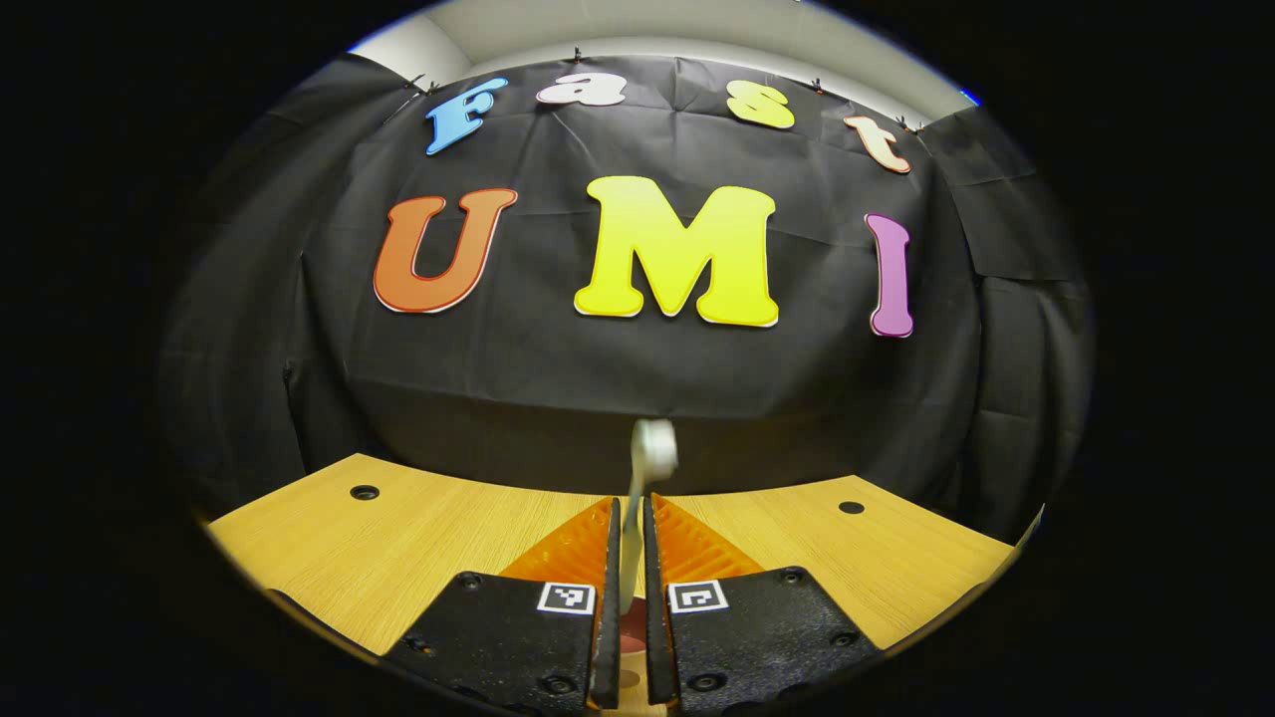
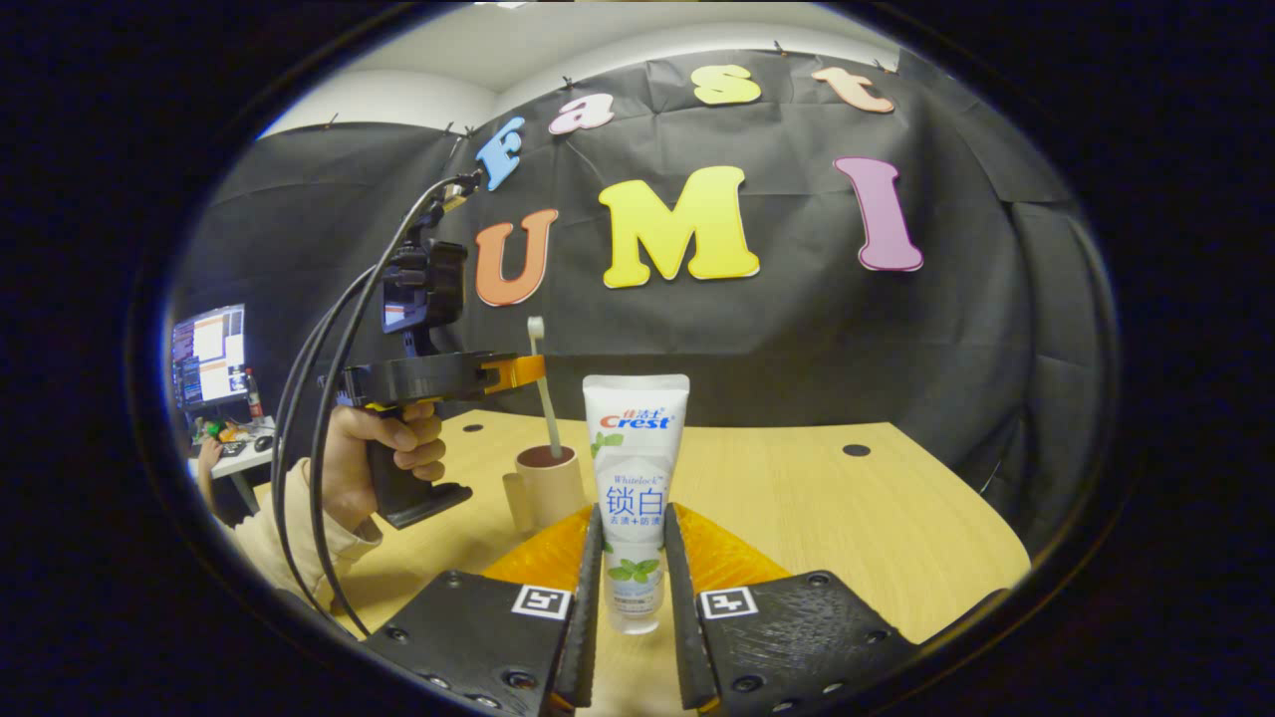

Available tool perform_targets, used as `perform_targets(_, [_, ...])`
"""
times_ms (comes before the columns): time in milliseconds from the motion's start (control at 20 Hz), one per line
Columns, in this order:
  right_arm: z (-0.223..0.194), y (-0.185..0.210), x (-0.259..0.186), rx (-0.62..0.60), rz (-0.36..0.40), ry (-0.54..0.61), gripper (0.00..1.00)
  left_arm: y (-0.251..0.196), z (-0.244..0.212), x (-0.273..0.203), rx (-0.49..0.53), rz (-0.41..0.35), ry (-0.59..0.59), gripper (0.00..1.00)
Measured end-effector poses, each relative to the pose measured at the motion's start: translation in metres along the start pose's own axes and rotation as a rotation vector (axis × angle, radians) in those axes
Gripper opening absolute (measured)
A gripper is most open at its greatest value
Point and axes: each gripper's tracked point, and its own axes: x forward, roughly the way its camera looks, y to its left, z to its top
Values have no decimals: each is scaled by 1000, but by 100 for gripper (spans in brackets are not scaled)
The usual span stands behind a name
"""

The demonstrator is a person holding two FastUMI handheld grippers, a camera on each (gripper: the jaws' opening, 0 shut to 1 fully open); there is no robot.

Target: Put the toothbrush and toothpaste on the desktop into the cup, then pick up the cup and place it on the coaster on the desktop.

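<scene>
one desk (image 2: 797,498), wood, with dark round holes. one cup (image 2: 548,485) on the desk, left of centre in the right gripper view. one toothpaste (image 2: 635,468) tube, upright, cap down, held above the desk. one toothbrush (image 2: 543,383), head up, lower end inside the cup. left gripper (image 1: 630,558) nearly closed, both fingers pinching the toothbrush (image 1: 642,498) handle; in the right gripper view it sits in a hand (image 2: 383,453) above the cup. right gripper (image 2: 635,573) narrowly open, both fingers pressed on the tube's sides.
</scene>
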Motion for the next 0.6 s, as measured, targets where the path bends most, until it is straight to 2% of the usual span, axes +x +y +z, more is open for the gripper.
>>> perform_targets(400, [-7, -4, 5, 2, -34, 18, 33, -1, -5, -2, -5, -17, 5, 12])
perform_targets(500, [-7, -4, 6, 3, -40, 19, 33, 1, -12, 1, 5, -1, 31, 13])
perform_targets(600, [-8, -3, 10, -6, -46, 24, 33, 0, -27, 7, 19, 5, 76, 71])
